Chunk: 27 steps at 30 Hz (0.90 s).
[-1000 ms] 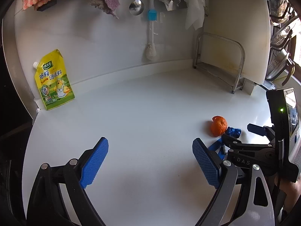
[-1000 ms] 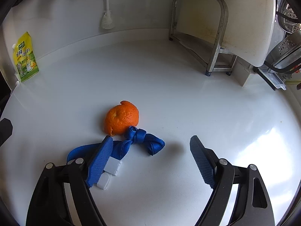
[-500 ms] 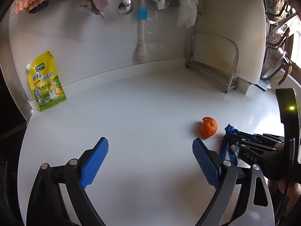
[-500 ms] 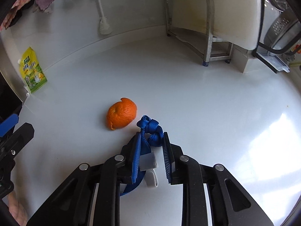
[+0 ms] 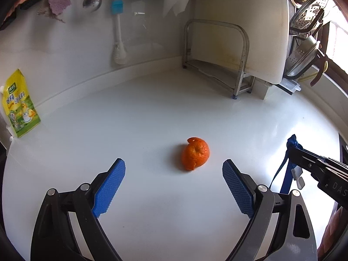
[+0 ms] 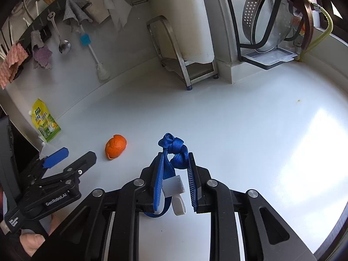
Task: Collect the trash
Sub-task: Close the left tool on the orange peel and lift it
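An orange peel [image 5: 195,153] lies on the white counter [image 5: 152,117], just ahead of my open, empty left gripper [image 5: 174,177] and a little right of its middle. It also shows in the right wrist view [image 6: 115,146]. My right gripper [image 6: 175,163] is shut on a knotted blue strap [image 6: 174,146] with a white clip [image 6: 176,188] and holds it above the counter. The strap hangs from that gripper at the right edge of the left wrist view [image 5: 289,165]. My left gripper shows at the left of the right wrist view [image 6: 65,158].
A yellow seasoning pouch [image 5: 18,108] leans on the back wall at the left. A metal rack [image 5: 217,54] with a white cutting board [image 5: 243,21] stands at the back right. A dish rack with a steel colander [image 6: 271,15] is at the far right. Utensils and cloths hang on the wall.
My right gripper has shut on the blue strap and lifted it off the counter, away from the peel. My left gripper has moved right, so the peel lies in front of it.
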Motion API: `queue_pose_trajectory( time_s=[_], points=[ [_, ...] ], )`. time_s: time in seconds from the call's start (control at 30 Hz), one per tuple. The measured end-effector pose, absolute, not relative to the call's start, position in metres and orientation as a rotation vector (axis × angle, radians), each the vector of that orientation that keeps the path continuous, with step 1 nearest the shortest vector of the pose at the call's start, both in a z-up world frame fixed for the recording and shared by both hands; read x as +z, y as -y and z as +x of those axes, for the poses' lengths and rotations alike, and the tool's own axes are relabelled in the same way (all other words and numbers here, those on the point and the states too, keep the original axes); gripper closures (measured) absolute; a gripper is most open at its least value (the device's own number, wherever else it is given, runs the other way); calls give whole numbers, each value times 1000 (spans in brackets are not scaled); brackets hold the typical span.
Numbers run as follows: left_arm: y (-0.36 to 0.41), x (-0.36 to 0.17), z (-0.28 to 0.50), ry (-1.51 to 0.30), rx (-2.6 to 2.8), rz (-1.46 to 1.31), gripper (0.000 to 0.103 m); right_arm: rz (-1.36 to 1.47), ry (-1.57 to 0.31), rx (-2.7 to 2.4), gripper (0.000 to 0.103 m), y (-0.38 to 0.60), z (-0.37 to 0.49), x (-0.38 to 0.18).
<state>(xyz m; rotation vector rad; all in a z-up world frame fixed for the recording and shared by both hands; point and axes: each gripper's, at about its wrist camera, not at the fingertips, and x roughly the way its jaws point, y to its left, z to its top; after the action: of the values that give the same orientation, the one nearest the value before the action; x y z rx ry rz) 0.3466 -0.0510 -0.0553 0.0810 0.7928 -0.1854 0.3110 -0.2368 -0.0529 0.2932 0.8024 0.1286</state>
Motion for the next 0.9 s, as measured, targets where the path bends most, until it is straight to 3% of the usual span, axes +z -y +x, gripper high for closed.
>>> queue_pose_trajectory(
  time_s=[0.63, 0.73, 0.83, 0.9],
  points=[
    [72, -84, 393, -891, -105, 94, 16, 371, -831, 202, 82, 249, 316, -68],
    [74, -86, 394, -908, -118, 103, 29, 373, -832, 200, 82, 250, 316, -69],
    [76, -86, 393, -910, -142, 105, 51, 371, -833, 199, 82, 249, 315, -69],
    [78, -86, 391, -906, -168, 113, 72, 368, -836, 196, 82, 248, 316, -69]
  ],
)
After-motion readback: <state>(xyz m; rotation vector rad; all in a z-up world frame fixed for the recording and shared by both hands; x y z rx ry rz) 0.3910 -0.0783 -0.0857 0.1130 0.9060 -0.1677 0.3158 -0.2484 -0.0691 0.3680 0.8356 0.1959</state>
